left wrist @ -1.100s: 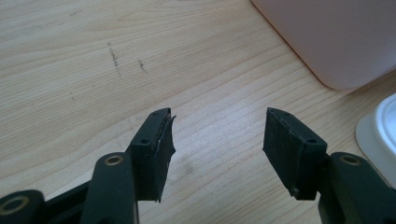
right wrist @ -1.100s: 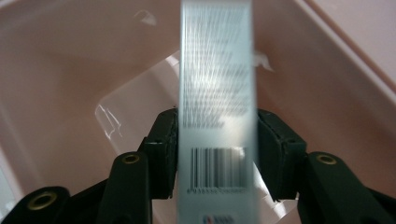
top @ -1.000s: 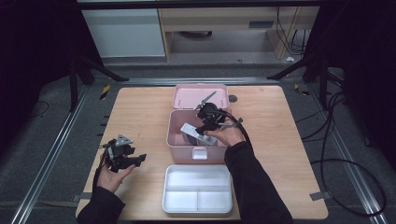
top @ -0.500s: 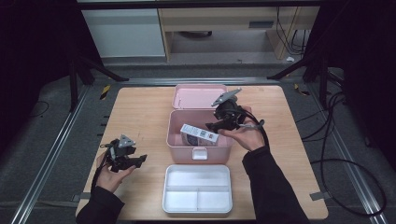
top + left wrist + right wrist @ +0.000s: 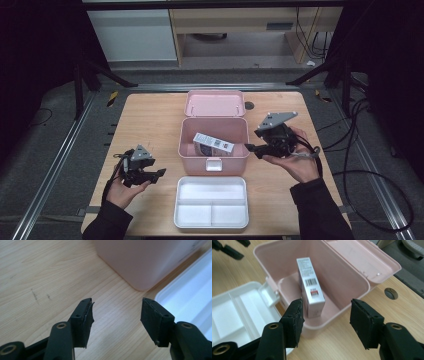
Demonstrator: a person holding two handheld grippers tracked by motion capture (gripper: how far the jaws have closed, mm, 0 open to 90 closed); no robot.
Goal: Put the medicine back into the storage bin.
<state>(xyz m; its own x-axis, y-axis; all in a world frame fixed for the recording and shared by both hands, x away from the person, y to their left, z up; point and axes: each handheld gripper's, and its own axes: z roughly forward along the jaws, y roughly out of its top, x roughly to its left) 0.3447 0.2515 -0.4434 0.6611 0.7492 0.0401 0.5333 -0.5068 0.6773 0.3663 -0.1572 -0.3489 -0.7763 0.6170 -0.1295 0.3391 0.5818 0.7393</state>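
The right gripper (image 5: 251, 148), jaws just opening and empty, hangs beside the pink box (image 5: 186, 134) holding a carton (image 5: 213, 144); the left gripper (image 5: 161, 172) is spread.

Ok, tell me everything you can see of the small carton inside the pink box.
The small carton is a white, slim rectangular packet that looks like cardboard, printed with fine text, a barcode and a red mark. It appears closed. It lies tilted inside the open pink box, one end low on the floor, the other leaning against a wall. Nothing else touches it.
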